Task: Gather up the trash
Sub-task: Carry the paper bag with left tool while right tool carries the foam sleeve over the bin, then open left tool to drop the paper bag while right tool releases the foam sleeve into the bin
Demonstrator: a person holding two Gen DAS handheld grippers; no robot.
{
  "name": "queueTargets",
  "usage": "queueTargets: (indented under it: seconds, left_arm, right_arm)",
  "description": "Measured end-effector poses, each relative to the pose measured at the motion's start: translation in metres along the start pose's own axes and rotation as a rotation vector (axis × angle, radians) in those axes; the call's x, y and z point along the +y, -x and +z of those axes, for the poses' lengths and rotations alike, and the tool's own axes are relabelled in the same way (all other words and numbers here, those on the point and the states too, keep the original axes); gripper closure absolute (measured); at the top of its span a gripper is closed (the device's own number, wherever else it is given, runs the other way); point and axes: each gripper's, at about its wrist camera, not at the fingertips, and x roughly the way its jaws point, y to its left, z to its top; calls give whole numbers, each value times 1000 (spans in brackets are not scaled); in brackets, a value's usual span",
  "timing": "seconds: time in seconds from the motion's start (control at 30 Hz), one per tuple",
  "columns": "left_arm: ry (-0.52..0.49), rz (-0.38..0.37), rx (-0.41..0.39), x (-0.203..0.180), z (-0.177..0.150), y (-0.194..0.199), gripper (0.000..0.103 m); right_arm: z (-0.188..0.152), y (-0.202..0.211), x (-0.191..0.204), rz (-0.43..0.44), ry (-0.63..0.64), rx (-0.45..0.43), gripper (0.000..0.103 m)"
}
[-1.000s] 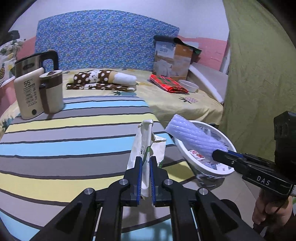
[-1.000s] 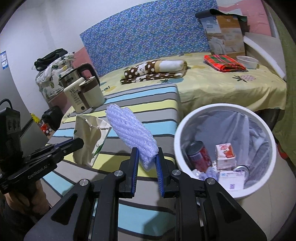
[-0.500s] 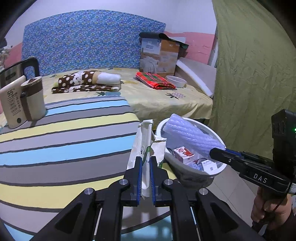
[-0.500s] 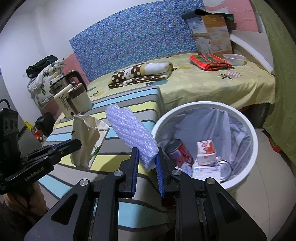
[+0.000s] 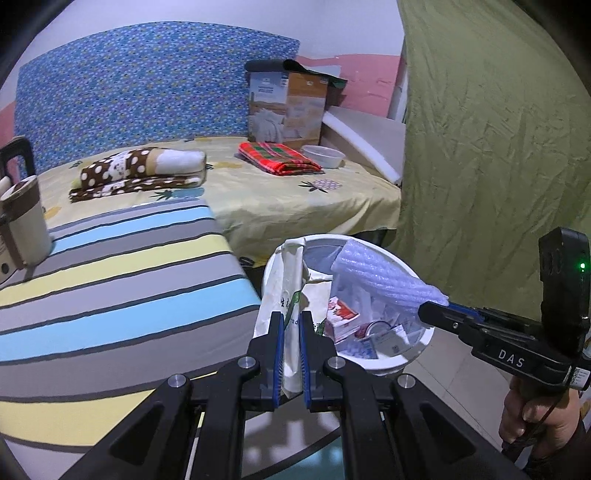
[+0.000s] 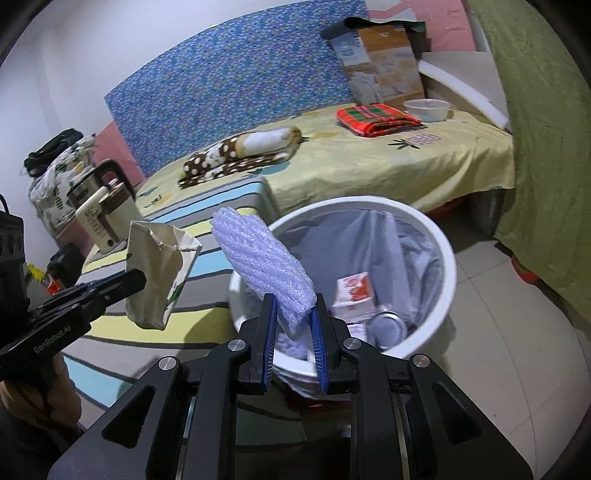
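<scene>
My left gripper sits at lower centre of its own frame, tilted downward, pads pinched tight on a cloth bag. My right gripper angles down likewise, clamping a bubble-wrap roll. My right hand grips its handle at the left view's lower right.

A bed under a yellow sheet stands against a white wall with a blue patterned headboard, a green curtain at its side, above a pale tiled floor.
</scene>
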Motion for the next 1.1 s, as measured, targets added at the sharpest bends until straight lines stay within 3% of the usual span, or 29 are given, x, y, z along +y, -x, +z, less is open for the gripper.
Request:
queueTargets:
  seconds: [0.67,0.87,1.1]
  left_arm:
    - [-60,-77,72,-29,18,-73,94]
    - [-51,-92,81,-27,23,-88,94]
    - [-21,-97,100,-19,22,-94,84]
  right_arm:
    - [2,-17,-34,-120,-45,52,81]
    - [3,-23,-40,-111,-66,71,78]
    - [4,-21,-38,-105,-57,63,54]
